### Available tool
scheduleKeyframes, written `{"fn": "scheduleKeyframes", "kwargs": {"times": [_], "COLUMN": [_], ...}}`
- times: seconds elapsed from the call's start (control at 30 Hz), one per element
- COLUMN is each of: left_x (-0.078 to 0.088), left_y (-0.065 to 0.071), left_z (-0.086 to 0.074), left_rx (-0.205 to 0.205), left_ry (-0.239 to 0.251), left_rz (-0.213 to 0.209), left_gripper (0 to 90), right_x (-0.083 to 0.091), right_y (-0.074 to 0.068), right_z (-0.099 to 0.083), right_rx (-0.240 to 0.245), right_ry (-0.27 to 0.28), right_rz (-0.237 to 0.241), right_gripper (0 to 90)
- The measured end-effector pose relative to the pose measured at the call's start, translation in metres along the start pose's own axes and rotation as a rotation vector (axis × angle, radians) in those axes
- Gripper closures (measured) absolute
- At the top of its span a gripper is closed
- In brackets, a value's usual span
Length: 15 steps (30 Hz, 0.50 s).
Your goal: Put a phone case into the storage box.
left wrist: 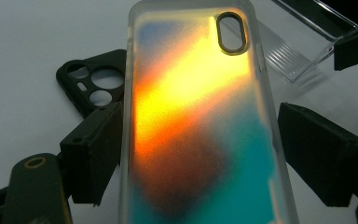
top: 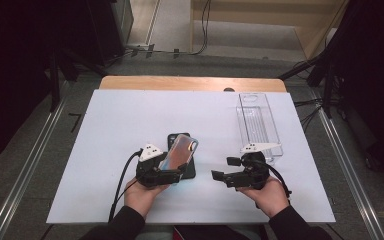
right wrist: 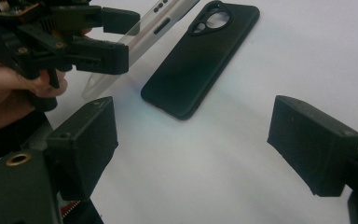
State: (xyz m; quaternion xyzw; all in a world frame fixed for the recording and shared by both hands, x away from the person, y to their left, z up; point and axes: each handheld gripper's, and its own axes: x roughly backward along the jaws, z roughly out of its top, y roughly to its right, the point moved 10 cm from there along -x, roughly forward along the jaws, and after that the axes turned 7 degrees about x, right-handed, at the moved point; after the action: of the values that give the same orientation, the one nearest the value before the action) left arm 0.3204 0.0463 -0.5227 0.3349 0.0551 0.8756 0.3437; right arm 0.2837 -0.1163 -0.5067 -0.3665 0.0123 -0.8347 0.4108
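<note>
My left gripper (top: 172, 174) is shut on an iridescent phone case (top: 179, 151) with clear edges, held by its long sides and tilted up off the table. In the left gripper view the case (left wrist: 191, 84) glows orange and teal between the two jaws of this gripper (left wrist: 198, 135). Under it a black phone case (top: 192, 170) lies flat on the white mat, camera cut-outs (left wrist: 93, 81) at its far end. My right gripper (top: 221, 168) stands open and empty to the right, pointing left. From the right gripper (right wrist: 196, 126), the black case (right wrist: 200, 60) lies just ahead, the left gripper (right wrist: 121, 37) beyond.
A clear plastic tray (top: 257, 122) stands on the white mat (top: 130, 115) at the back right, just behind my right hand; its corner (left wrist: 307, 28) shows past the lifted case. The table's wooden edge (top: 190, 82) runs along the far side.
</note>
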Motion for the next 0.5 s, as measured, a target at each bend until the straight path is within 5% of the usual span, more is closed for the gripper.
{"fn": "scheduleKeyframes", "kwargs": {"times": [0.17,0.5], "left_x": [-0.003,-0.006], "left_y": [0.004,0.01], "left_z": [0.003,0.003], "left_rx": [-0.053,-0.037], "left_ry": [0.053,0.083], "left_rz": [0.018,0.015], "left_gripper": [17.2,17.2], "right_x": [-0.006,-0.017], "right_y": [0.0,-0.001], "right_z": [0.012,0.03], "right_rx": [0.009,-0.017], "right_ry": [0.014,0.036], "right_rz": [-0.01,0.007], "right_gripper": [13.8,13.8]}}
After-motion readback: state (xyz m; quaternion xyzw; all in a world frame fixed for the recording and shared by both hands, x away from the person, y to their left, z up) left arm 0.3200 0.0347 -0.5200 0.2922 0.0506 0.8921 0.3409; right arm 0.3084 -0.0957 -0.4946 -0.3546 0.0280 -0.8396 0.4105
